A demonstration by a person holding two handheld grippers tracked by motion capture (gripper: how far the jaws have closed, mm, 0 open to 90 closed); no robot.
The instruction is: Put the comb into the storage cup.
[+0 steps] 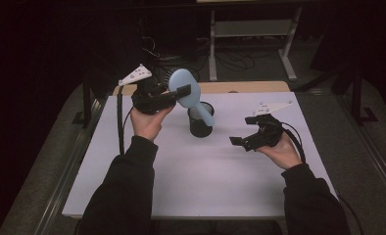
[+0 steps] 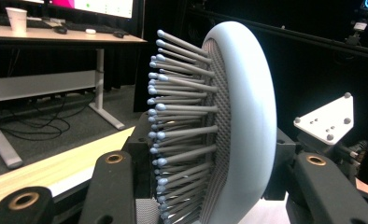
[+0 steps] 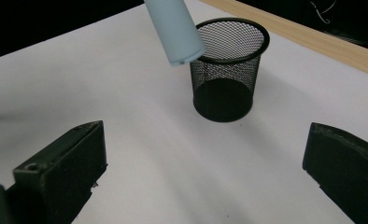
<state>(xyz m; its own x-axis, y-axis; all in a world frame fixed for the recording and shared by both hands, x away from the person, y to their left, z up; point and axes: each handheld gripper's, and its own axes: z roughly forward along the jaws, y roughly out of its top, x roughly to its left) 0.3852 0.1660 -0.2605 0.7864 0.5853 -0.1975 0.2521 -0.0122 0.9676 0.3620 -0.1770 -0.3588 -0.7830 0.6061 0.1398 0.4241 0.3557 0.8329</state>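
A light blue hairbrush [image 1: 188, 93] hangs in the air over the table, its head clamped in my left gripper [image 1: 174, 93]. Its handle slants down toward a black mesh cup [image 1: 201, 120] standing upright on the white table top [image 1: 205, 171]. In the left gripper view the brush head [image 2: 240, 126] sits between the jaws, bristles facing left. My right gripper [image 1: 244, 131] is open, low over the table to the right of the cup. In the right gripper view the handle end [image 3: 177, 32] hovers at the cup's [image 3: 226, 70] near rim, and nothing lies between the jaws.
A wooden strip [image 1: 250, 87] runs along the table's far edge. Beyond it stand a desk frame [image 1: 250, 39] and floor cables [image 1: 230, 61]. A paper cup [image 2: 16, 18] and a monitor sit on a desk in the left gripper view.
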